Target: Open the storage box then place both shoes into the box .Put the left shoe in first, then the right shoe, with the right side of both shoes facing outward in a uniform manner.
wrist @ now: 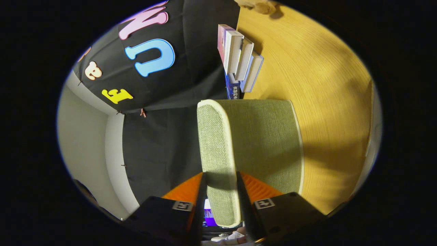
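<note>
- Farthest left hangs the booth's black cloth wall [164, 136], with a pale wall [82, 143] beside it; my view is rolled sideways, I judge because I turned my wrist to take the lid by its edge.
- My gripper [221, 191] is clamped on the storage box's lid [215, 147]: both orange-backed fingers [201, 191] press its cream-trimmed green fabric rim between them, holding it lifted.
- Just past the lid, the storage box [266, 143] stands on the bench [324, 102], so I judge I am mid-opening; no shoe is placed yet.
- Beyond the box, a few books [239, 56] lean against the cloth wall, well clear of my work.
</note>
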